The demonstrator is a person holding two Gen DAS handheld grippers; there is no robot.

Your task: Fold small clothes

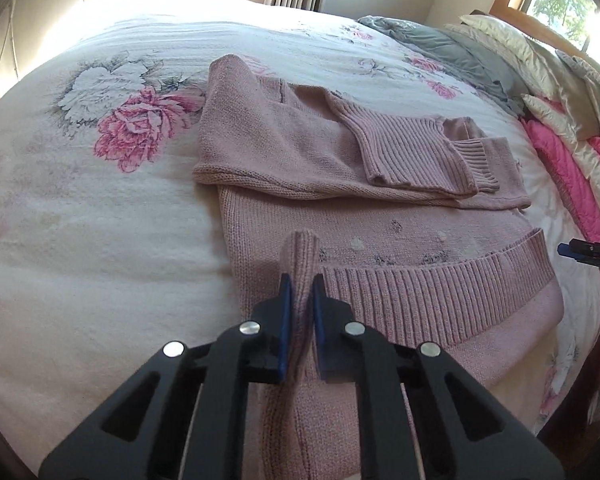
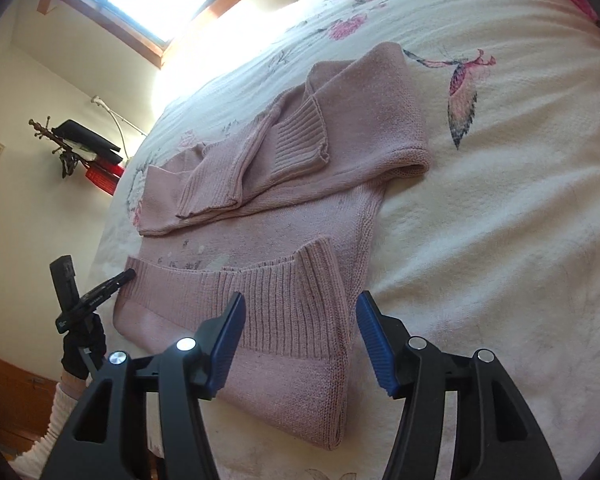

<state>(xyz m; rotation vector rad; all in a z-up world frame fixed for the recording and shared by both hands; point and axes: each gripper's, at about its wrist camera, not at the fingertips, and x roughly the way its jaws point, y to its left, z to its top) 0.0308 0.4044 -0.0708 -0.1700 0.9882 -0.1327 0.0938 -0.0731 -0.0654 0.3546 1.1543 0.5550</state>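
Right now the left gripper [image 1: 300, 292] is pinched tight on the ribbed hem [image 1: 432, 292] of the pink sweater [image 1: 284, 140], with a little ridge of knit poking up between its blue pads [image 1: 286, 312]. The sweater lies flat on the flowery bedspread [image 1: 80, 220], straight ahead of both grippers. Its sleeves [image 1: 404, 152] are folded across the top part, far in front of the fingers.

The knit looks soft, floppy and a bit thick. It will likely bend and sag wherever it is not held, so one pinch is not enough. It does not look slippery or easy to break.

The right gripper [image 2: 300, 320] has its fingers wide apart and holds nothing. It hovers just over the other hem corner [image 2: 324, 272]. That ribbed edge looks like the best spot to grab, since it is thick and firm.
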